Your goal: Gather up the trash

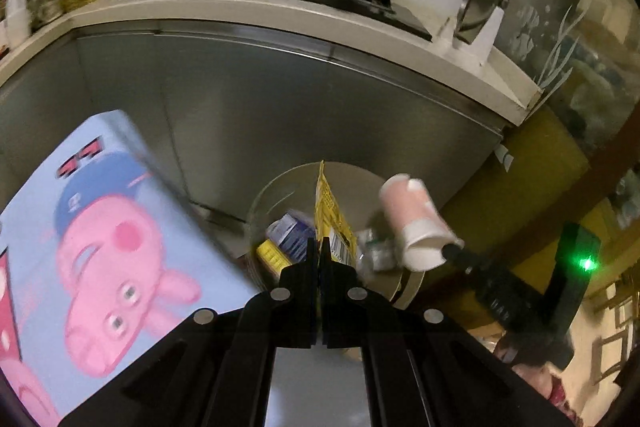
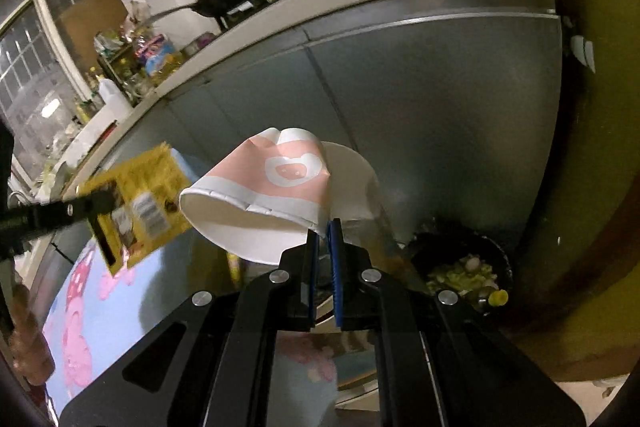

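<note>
Crumpled paper cup (image 2: 276,187) rim pinched in right jaws; yellow wrapper (image 1: 330,223) clamped in left jaws.

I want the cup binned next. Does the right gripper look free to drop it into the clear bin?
Probably yes. The right gripper pinches the paper cup by its rim, just above the clear bin. The left gripper, holding a yellow packet, hangs over the same opening and may crowd it.

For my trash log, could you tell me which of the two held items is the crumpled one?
The pink-and-white paper cup, pinched by its rim in the right hand-held gripper, is dented and creased. The flat yellow packet in the left hand-held gripper is not.
</note>
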`<action>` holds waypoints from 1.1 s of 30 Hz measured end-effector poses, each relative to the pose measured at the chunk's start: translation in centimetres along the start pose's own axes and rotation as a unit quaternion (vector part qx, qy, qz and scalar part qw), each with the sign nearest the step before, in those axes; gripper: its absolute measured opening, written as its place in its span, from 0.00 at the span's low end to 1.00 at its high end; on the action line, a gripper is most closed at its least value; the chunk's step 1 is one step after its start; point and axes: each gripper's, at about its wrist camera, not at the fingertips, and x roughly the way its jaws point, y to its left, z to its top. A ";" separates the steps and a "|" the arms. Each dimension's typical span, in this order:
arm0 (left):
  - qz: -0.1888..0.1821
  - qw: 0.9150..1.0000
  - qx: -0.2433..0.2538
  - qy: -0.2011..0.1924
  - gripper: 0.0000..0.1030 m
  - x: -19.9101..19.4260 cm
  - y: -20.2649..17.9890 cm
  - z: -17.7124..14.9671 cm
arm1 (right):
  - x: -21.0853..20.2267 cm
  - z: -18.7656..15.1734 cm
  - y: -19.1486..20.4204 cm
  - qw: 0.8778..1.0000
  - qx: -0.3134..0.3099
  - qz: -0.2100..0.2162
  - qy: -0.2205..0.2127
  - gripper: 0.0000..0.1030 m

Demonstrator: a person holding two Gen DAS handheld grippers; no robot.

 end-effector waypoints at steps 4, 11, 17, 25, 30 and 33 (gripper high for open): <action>0.002 1.000 0.007 0.021 0.01 3.4 -1.2 1.9 | 1.8 0.1 0.0 1.000 -0.023 -0.006 0.018 0.05; 0.042 0.998 0.009 0.055 0.78 8.1 -1.7 2.9 | 4.4 -0.3 1.3 0.997 -0.066 -0.018 0.048 0.24; 0.050 0.998 0.004 0.035 0.78 6.5 -1.0 2.6 | 3.4 -0.4 1.9 0.997 -0.068 -0.022 0.019 0.57; 0.075 0.997 -0.007 -0.012 0.79 1.5 0.0 0.4 | -0.2 -1.7 2.0 1.000 -0.027 0.009 -0.002 0.57; 0.125 0.991 -0.011 -0.047 0.81 -2.5 0.8 -2.9 | -2.9 -3.2 2.7 0.999 0.016 0.035 -0.015 0.62; 0.161 0.985 -0.009 -0.065 0.84 -4.9 1.3 -5.0 | -4.2 -4.2 3.5 0.997 0.042 0.056 -0.017 0.65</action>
